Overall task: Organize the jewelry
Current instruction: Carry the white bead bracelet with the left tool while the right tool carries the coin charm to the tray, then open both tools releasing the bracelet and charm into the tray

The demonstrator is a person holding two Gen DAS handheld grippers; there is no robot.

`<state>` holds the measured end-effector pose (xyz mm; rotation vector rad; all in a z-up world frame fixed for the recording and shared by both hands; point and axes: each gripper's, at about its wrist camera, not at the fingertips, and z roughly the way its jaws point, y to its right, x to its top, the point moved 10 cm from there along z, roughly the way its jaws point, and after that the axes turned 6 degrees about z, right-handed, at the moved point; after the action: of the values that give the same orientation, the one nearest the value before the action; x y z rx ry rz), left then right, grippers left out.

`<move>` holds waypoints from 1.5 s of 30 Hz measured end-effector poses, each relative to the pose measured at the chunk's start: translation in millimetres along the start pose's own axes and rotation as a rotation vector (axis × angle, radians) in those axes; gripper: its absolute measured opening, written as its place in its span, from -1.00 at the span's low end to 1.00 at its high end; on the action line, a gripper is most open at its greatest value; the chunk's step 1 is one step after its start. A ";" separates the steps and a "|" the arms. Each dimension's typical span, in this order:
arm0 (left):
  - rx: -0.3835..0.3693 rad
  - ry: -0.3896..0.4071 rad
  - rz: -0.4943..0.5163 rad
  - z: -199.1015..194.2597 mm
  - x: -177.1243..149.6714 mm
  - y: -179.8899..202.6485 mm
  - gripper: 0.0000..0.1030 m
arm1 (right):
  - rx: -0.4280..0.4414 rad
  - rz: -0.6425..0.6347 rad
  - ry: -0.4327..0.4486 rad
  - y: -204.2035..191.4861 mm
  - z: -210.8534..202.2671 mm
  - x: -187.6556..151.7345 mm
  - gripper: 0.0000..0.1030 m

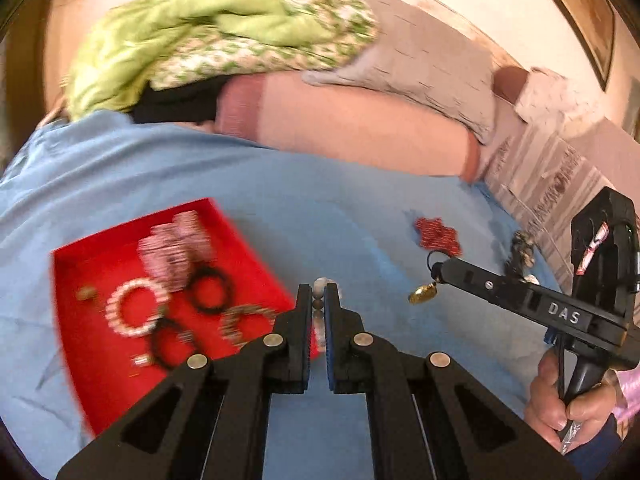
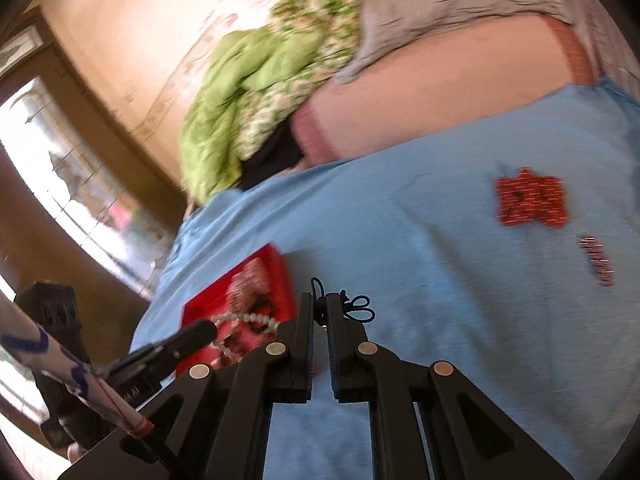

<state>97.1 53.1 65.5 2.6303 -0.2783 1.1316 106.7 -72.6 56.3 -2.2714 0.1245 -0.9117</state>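
Observation:
A red tray [image 1: 80,264] lies on the blue sheet and holds several bracelets, among them a white beaded one [image 1: 136,310] and a black one [image 1: 210,290]. My left gripper [image 1: 318,298] is shut on a string of pale beads [image 1: 320,286] by the tray's right edge. My right gripper [image 2: 319,308] is shut on a black cord [image 2: 356,308] with a gold pendant [image 1: 422,294] hanging from it; in the left wrist view the gripper [image 1: 438,268] hovers right of the tray. The tray also shows in the right wrist view [image 2: 276,264].
A red beaded piece [image 1: 438,236] and a dark beaded piece [image 1: 520,252] lie on the blue sheet [image 1: 320,184] at the right. Another small red piece [image 2: 596,260] lies near them. Pillows [image 1: 360,120] and a green blanket [image 1: 180,28] are piled behind.

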 end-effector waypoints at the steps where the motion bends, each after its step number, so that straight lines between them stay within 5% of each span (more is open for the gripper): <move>1: 0.018 -0.003 -0.014 -6.2 -5.6 -13.3 -0.90 | 0.021 -0.011 -0.014 -10.2 5.5 -5.2 -0.87; 9: 0.113 -0.044 -0.128 -27.2 -56.2 -92.9 -0.90 | 0.124 -0.119 -0.166 -83.8 59.4 -66.1 -0.87; 17: 0.144 -0.090 -0.164 -22.2 -86.2 -123.0 -0.90 | 0.133 -0.160 -0.280 -109.9 104.0 -118.2 -0.86; 45: 0.213 -0.188 -0.144 3.6 -104.5 -140.6 -0.89 | -0.018 -0.217 -0.306 -90.0 137.6 -129.0 -0.84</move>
<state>67.7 192.6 -36.5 2.8945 -0.0019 0.9146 84.5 114.4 -34.4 -2.4442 -0.2539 -0.6581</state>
